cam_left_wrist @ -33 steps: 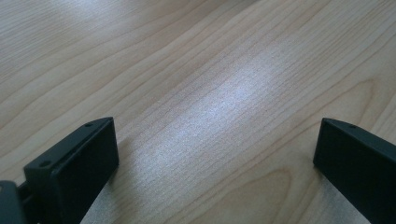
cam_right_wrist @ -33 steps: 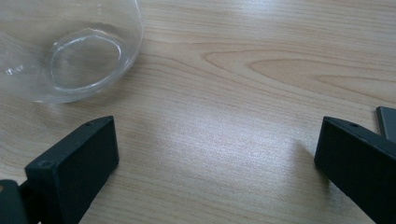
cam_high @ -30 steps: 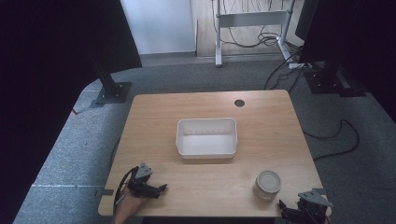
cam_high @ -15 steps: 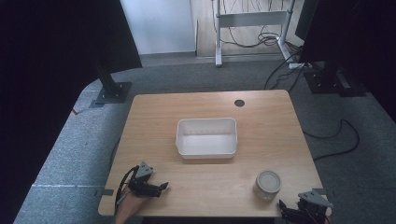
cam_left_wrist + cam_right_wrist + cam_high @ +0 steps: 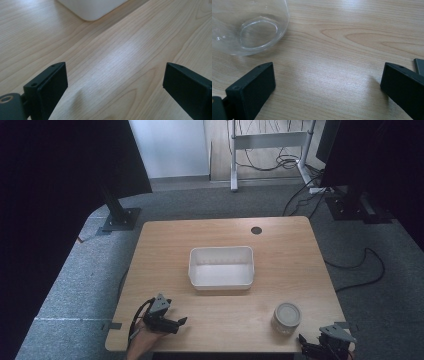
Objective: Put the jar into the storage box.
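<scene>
A white rectangular tub [image 5: 221,266] sits in the middle of the wooden table [image 5: 280,245]; its rounded corner [image 5: 92,8] shows at the top of the left gripper view. A clear glass jar [image 5: 286,317] stands near the front right, and its base [image 5: 249,27] fills the upper left of the right gripper view. My left gripper [image 5: 176,324] rests at the front left edge, open, with bare wood between its jaws. At the front right corner sits my right gripper [image 5: 311,347], also open and holding nothing, just right of the jar.
A dark round cable hole [image 5: 256,230] marks the table's far side. Around the table are grey carpet, black stand bases [image 5: 120,219], a white desk frame [image 5: 265,142] and loose cables [image 5: 360,270].
The left gripper has shifted slightly right along the front edge. The right gripper, the tub and the jar have not moved.
</scene>
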Available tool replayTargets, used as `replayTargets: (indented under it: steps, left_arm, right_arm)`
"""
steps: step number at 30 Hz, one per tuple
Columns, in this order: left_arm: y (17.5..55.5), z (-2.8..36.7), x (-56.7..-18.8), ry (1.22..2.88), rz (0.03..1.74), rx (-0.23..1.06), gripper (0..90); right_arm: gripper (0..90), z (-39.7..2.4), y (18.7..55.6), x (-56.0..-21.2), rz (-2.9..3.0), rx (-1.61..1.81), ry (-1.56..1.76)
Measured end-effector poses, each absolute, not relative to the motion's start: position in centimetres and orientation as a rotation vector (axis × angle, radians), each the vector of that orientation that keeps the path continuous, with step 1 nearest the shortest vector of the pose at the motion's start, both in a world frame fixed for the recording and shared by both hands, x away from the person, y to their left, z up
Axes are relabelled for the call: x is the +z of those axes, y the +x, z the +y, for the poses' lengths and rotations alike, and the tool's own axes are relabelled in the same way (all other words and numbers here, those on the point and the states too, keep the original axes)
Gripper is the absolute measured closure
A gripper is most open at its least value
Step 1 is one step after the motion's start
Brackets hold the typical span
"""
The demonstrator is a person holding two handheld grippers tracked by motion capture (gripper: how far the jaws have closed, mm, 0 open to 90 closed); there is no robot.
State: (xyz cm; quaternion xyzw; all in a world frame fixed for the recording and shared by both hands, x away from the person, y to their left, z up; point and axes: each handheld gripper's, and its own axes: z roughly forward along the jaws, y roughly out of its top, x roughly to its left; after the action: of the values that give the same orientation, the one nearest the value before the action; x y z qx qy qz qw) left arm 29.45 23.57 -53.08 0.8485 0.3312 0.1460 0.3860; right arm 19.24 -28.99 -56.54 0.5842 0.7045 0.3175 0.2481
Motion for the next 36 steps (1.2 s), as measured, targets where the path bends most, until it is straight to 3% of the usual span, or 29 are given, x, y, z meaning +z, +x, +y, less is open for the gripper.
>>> replayTargets:
  steps: [36]
  left_arm:
    - [29.4, 16.5, -51.1, 2.128, 0.689, 0.293, 3.7]
  right_arm:
    - [0.0, -29.0, 19.2, -56.6, 1.912, 0.871, 1.590]
